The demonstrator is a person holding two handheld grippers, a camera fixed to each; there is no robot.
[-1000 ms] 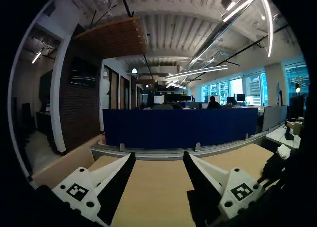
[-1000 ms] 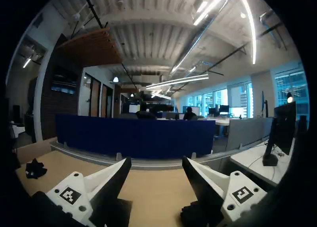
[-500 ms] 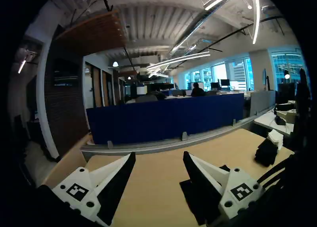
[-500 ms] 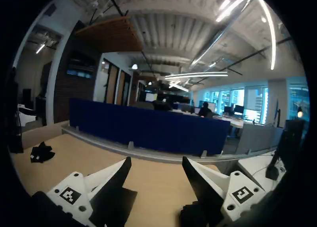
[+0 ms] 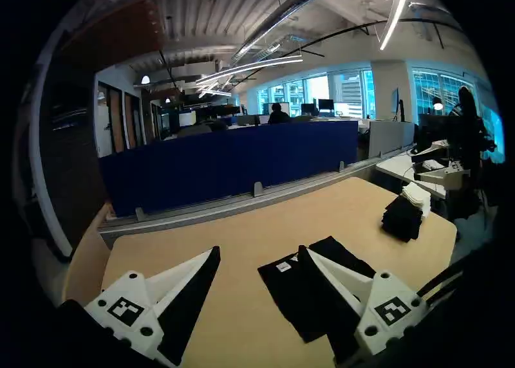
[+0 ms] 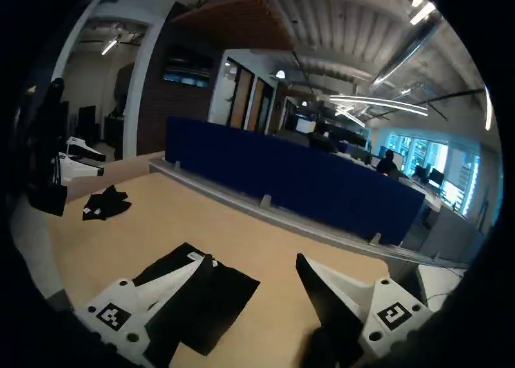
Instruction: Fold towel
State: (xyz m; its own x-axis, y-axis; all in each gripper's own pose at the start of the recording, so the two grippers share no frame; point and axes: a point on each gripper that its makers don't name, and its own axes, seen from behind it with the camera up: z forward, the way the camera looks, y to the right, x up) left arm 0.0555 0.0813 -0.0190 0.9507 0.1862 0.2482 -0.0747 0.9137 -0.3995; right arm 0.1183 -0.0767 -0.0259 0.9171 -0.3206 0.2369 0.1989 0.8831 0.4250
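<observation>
Black towel [image 5: 286, 300] now in view, flat on table [image 5: 225, 230], left tongs [image 5: 257, 251] and right tongs [image 6: 254, 257] spread, empty.

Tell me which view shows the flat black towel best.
Left gripper view: the towel shows its far, left and right edges and its white tag, though the left tongs cross its middle. In the right gripper view the towel lies partly behind the right tongs, near end hidden.

One flat black towel [image 5: 283, 291], one folded stack [image 5: 404, 215], one crumpled black cloth [image 6: 105, 204], one table [image 5: 193, 239], one blue divider [image 5: 225, 165].
</observation>
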